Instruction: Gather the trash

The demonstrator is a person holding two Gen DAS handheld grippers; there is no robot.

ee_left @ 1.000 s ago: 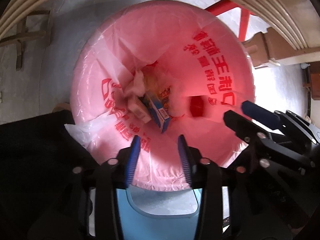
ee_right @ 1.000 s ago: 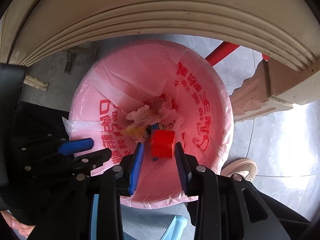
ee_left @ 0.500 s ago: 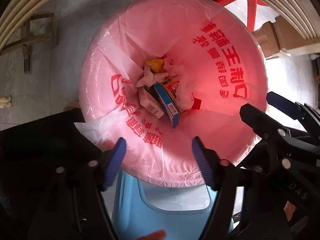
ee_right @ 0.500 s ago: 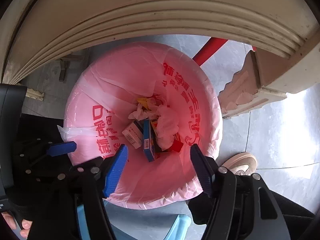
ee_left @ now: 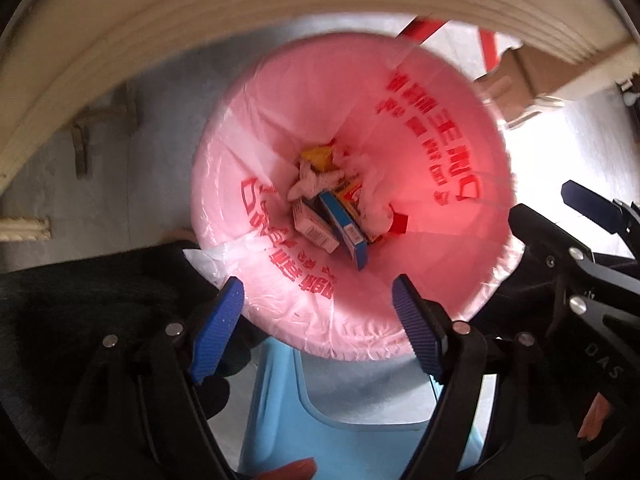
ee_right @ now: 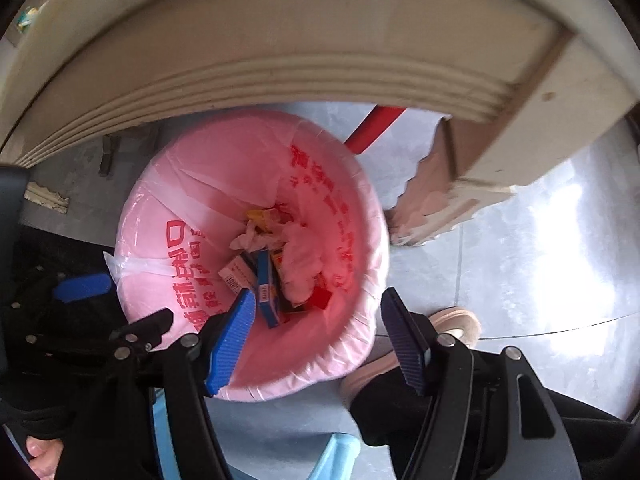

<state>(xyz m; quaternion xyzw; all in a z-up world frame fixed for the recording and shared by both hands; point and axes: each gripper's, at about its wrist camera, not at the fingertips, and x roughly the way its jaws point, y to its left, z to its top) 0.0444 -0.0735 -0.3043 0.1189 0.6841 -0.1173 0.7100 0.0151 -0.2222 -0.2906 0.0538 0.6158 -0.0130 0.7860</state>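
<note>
A bin lined with a pink bag (ee_left: 280,92) (ee_right: 168,200) stands on the floor below both grippers. At its bottom lie a blue box (ee_left: 344,228) (ee_right: 266,292), a white box (ee_left: 314,228), a red box (ee_left: 400,222) (ee_right: 320,298) and crumpled tissue (ee_left: 316,178). My left gripper (ee_left: 318,312) hangs over the bin's near rim, its jaws opening with nothing between them. To its right, my right gripper (ee_right: 316,304) is open and empty above the same rim.
A beige moulded table edge (ee_left: 200,20) (ee_right: 320,60) arches over the bin. A carved table leg (ee_right: 432,208) and a red pole (ee_right: 372,128) stand behind it. A light blue plastic stool (ee_left: 340,400) is below the grippers. A person's shoe (ee_right: 456,320) rests on the grey floor beside the bin.
Both grippers have opened wider and risen above the bin. The red box that was between the right jaws now lies at the bottom, and the blue box has settled there too.
</note>
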